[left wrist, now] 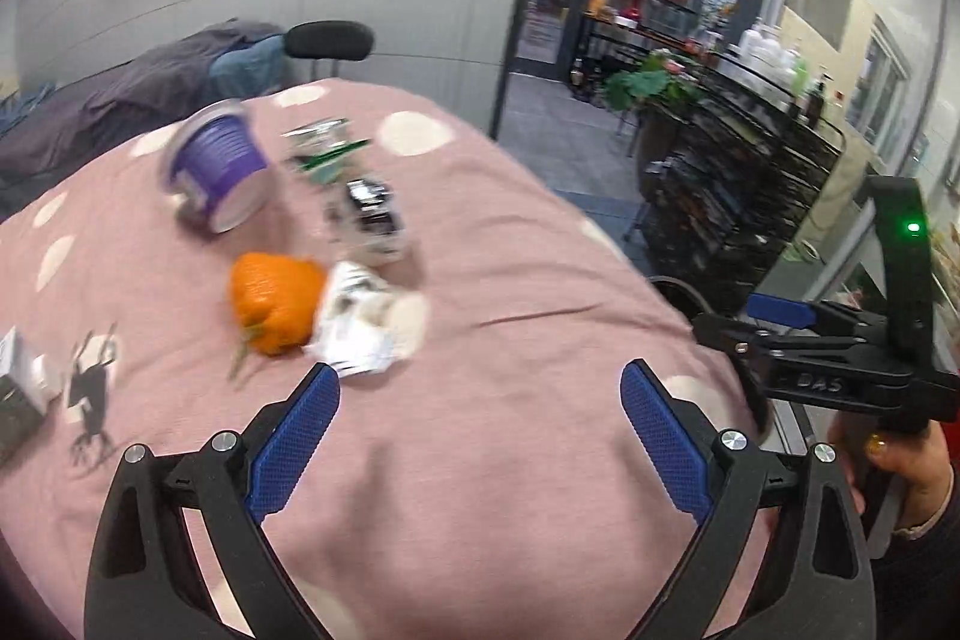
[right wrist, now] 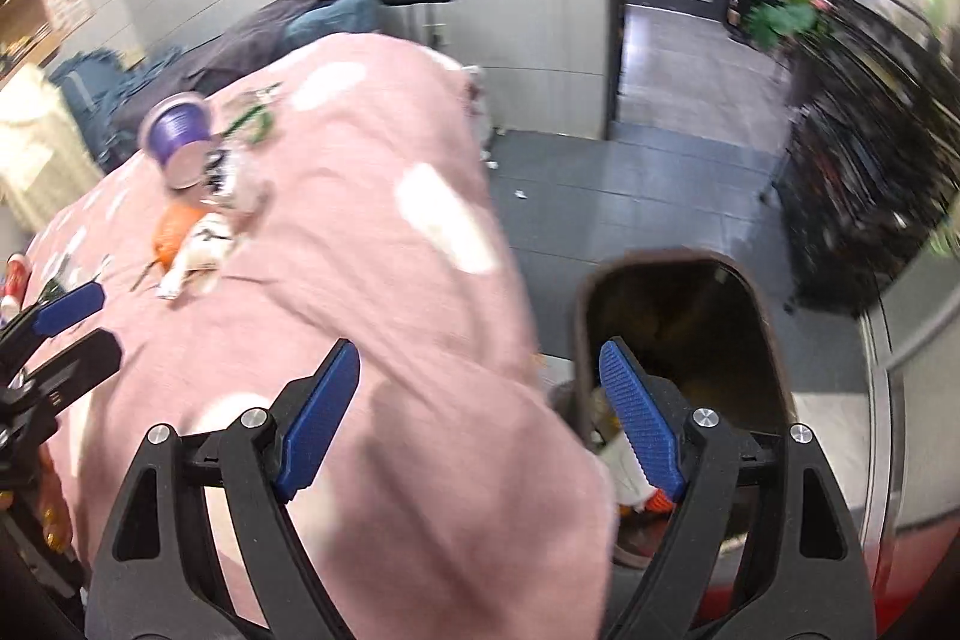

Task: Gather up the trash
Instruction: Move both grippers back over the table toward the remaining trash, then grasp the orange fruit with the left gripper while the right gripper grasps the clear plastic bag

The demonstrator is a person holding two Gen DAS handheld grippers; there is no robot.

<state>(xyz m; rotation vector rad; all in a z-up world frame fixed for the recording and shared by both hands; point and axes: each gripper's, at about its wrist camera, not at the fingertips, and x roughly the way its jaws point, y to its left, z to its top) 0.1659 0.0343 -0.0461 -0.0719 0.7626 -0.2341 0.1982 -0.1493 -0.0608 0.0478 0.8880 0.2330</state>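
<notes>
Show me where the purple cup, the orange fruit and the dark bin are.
Purple plastic cup (left wrist: 219,166): left wrist view, on its ribbed side.
Round orange fruit (left wrist: 273,301): left wrist view, mid-peel.
Dark open-topped bin (right wrist: 582,304): right wrist view, on its left rim.

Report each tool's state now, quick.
Left tool: open, holding nothing, over the pink cloth.
Right tool: open, holding nothing, between the cloth edge and the bin.

Purple cup (left wrist: 219,172) tipped on its side at 11 o'clock, crumpled green-white wrapper (left wrist: 324,148) beside it, orange peel (left wrist: 276,301) touching white crumpled paper (left wrist: 360,322), dark trash bin (right wrist: 678,340) at 4 o'clock
</notes>
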